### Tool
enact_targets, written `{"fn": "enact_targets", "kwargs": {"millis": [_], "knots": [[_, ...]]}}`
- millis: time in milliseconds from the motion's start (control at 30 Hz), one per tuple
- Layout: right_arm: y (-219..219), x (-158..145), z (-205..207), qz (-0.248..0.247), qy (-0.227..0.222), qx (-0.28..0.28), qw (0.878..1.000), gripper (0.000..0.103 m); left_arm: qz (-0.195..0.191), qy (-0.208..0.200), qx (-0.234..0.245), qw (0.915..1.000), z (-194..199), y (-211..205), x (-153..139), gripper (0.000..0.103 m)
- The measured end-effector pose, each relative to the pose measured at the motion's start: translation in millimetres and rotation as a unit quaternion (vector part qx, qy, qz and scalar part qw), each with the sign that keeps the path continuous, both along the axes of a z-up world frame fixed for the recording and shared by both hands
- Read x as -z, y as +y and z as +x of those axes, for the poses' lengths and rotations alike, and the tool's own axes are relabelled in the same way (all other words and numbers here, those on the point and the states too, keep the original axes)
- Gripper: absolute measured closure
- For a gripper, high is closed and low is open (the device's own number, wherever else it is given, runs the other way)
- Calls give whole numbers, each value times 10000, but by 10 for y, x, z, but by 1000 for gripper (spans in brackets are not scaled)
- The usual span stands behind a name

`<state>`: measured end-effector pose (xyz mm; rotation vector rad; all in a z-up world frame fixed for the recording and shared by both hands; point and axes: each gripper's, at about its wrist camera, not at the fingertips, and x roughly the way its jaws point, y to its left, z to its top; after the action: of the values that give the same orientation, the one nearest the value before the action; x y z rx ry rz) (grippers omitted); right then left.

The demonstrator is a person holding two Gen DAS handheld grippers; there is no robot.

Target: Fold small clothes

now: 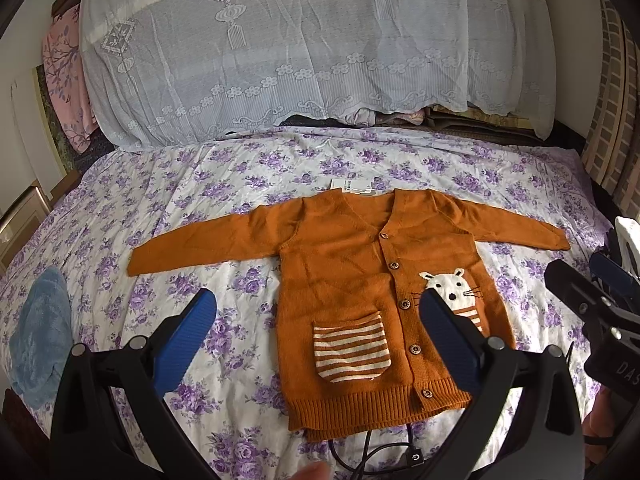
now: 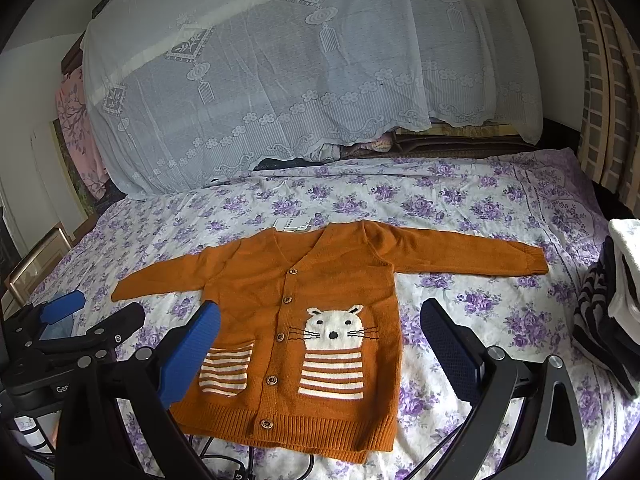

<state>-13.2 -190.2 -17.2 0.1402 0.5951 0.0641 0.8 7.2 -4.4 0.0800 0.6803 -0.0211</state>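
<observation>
A small orange knit cardigan (image 1: 352, 264) (image 2: 320, 280) lies flat and buttoned on the bed, both sleeves spread out sideways. It has a white cat motif (image 2: 334, 326), a striped pocket (image 1: 351, 347) and a paper tag (image 1: 352, 185) at the collar. My left gripper (image 1: 318, 312) hovers open above the cardigan's lower part, holding nothing. My right gripper (image 2: 320, 320) is also open over the lower hem area, empty. Each gripper shows at the edge of the other's view: the right one (image 1: 592, 292) and the left one (image 2: 80, 312).
The bed wears a white sheet with purple flowers (image 1: 224, 184). A blue fluffy cloth (image 1: 40, 336) lies at the left. Folded striped and white clothes (image 2: 612, 300) sit at the right. A lace-covered pile (image 1: 300, 48) stands behind. A black cable (image 1: 384, 452) runs under the hem.
</observation>
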Motion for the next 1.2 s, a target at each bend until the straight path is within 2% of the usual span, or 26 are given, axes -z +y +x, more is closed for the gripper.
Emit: {"fn": "enact_targets", "kwargs": {"millis": [1200], "knots": [[-11,-2,-14,23,-3,-1,10000,3,-1,30,-26,10000,-23,52,50,4]]}}
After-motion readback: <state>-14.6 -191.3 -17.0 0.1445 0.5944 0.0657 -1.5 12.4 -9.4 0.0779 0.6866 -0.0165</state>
